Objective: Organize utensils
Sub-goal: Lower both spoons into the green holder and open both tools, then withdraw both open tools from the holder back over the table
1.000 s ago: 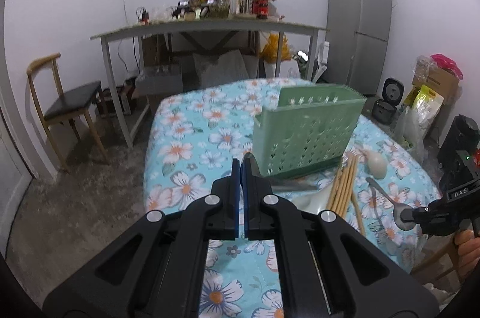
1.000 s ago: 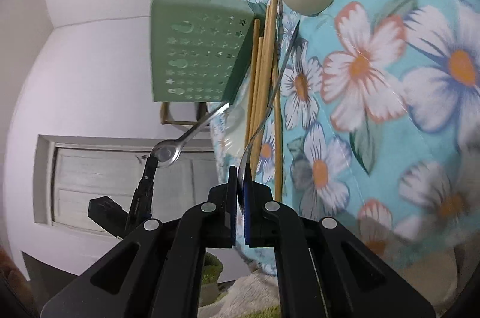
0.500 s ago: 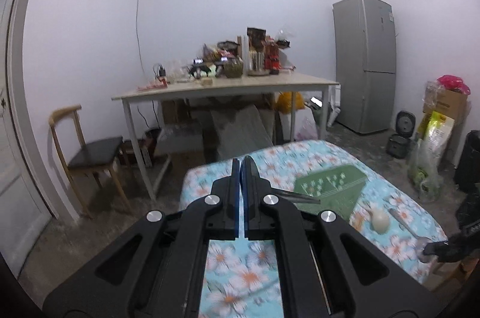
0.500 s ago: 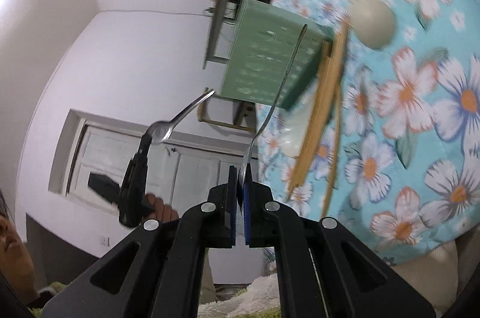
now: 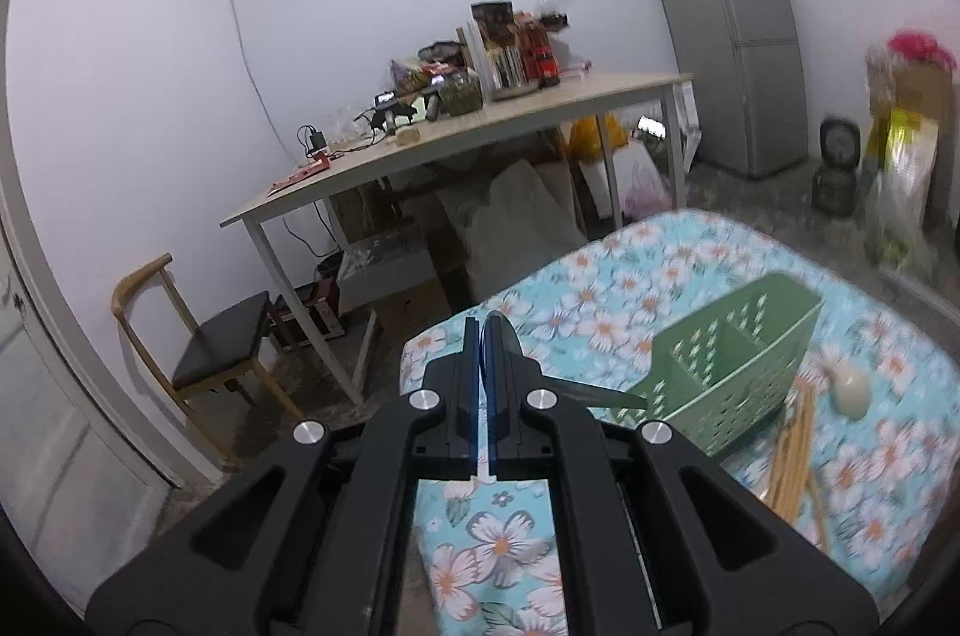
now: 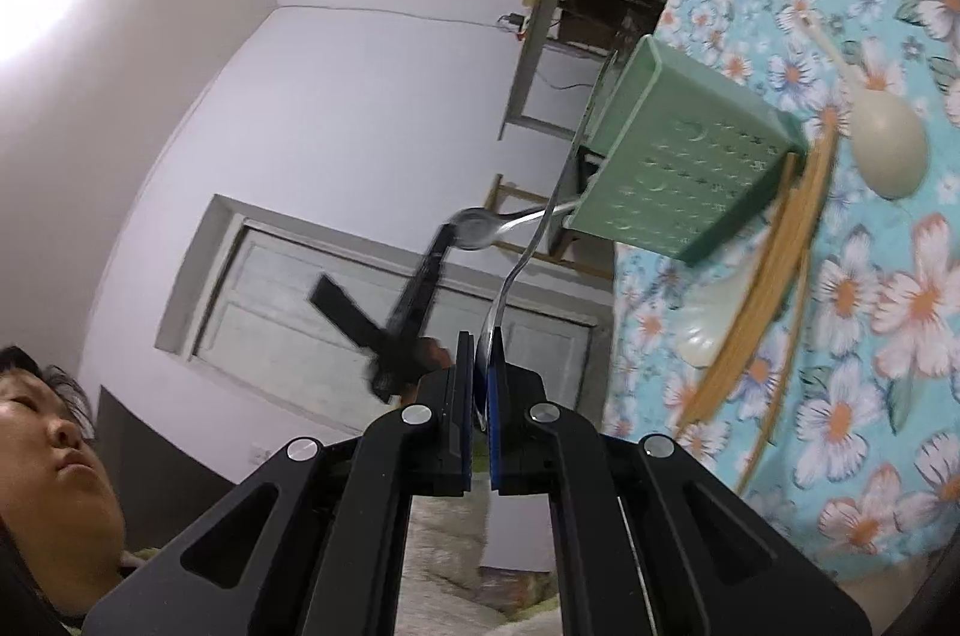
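Floral tablecloth (image 6: 840, 336) beneath; both spoons hang clamped beside green caddy (image 6: 678, 156).

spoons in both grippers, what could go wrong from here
The right gripper and left gripper each pinch a metal spoon by its bowl; the long handles could swing or slip.
In the right wrist view the handles cross near the green holder and could clash.
A handle catching the holder's rim might tip it onto the chopsticks beside it.
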